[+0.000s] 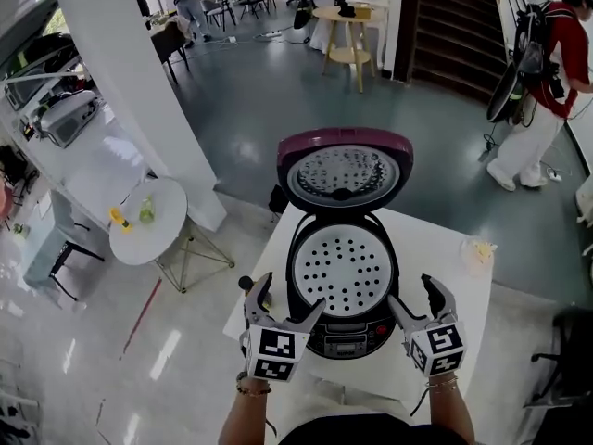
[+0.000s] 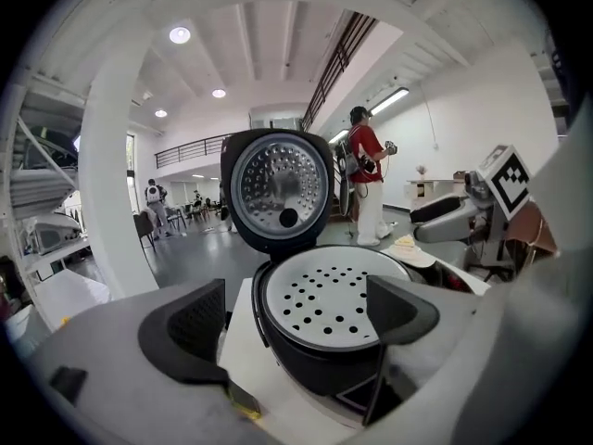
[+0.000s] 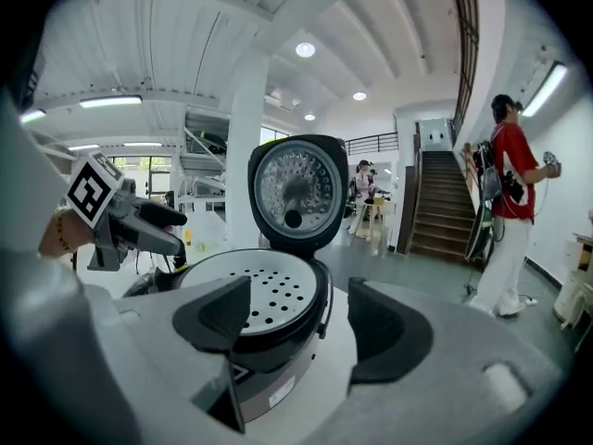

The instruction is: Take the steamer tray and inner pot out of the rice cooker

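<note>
1. The black-bodied rice cooker [image 1: 347, 339] stands on a white square table [image 1: 435, 239]. Its dark maroon lid [image 1: 345, 170] is swung fully upright, so the way in is already open.
2. The round white perforated steamer tray [image 1: 344, 272] sits level in the cooker's mouth and fills the opening rim to rim. It is not yet lifted.
3. The inner pot cannot be seen — the tray covers whatever lies beneath it, so I judge that the pot is still seated inside.
4. The left gripper [image 1: 290, 295] hangs just beside the cooker's front left, with its jaws spread wide and nothing between them. Its own view shows the pads apart and the tray beyond them, untouched.
5. The right gripper [image 1: 410, 292] mirrors it at the front right. Its jaws are likewise released and empty, near the cooker but not in contact.
6. My judgement is that neither removal has begun. Both steps are left — take the tray by its rim, lift it clear and set it on the table, then take out the pot under it.
</note>
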